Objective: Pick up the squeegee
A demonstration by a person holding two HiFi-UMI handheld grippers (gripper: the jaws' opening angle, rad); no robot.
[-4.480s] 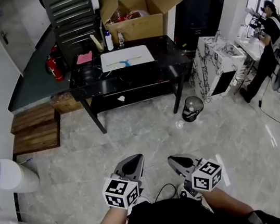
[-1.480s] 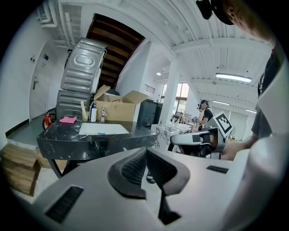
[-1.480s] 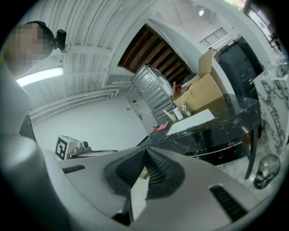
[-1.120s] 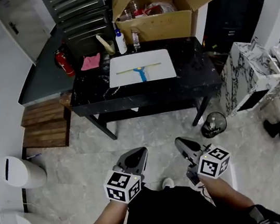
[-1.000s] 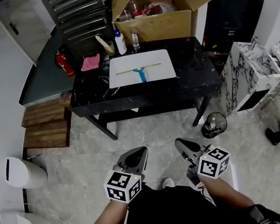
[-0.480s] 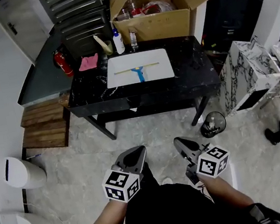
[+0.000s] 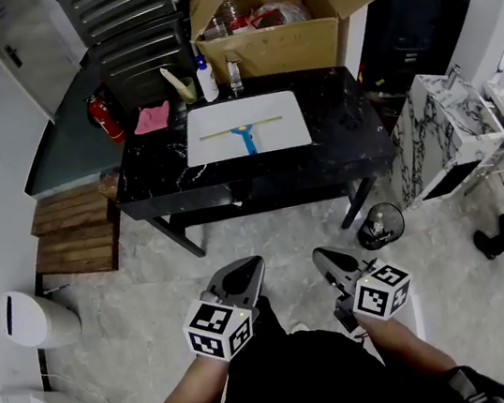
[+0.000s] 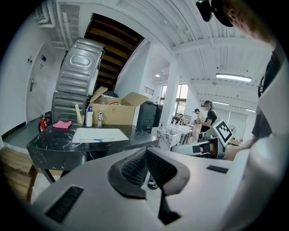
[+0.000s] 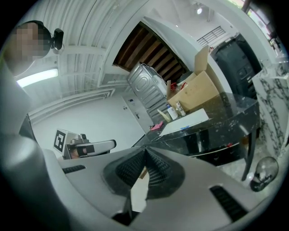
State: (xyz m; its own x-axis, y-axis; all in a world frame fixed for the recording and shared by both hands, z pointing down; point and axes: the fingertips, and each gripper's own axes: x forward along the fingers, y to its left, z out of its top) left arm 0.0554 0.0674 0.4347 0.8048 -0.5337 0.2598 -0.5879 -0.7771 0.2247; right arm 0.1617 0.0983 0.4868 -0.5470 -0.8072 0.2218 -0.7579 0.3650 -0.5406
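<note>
The squeegee (image 7: 242,133), a thin pale blade with a blue handle, lies flat on a white board (image 7: 215,145) on the black marble table (image 7: 337,140). The squeegee (image 8: 97,140) shows far off in the left gripper view, and its blue handle (image 9: 184,127) in the right gripper view. My left gripper (image 7: 247,269) and right gripper (image 7: 322,259) hang low over the floor, well short of the table. Both are shut with nothing between the jaws. In its own view the left gripper (image 8: 146,150) has its pads touching, as does the right gripper (image 9: 144,150).
An open cardboard box (image 7: 281,25), bottles (image 7: 207,78) and a pink cloth (image 7: 152,118) stand at the table's far edge. A fire extinguisher (image 7: 106,119), wooden steps (image 7: 73,238), a white bin (image 7: 34,320), a small black bin (image 7: 377,225) and a marble cabinet (image 7: 436,133) surround it.
The table and squeegee have shifted slightly left and nearer in the head view as I step closer. Both grippers stay shut and side by side.
</note>
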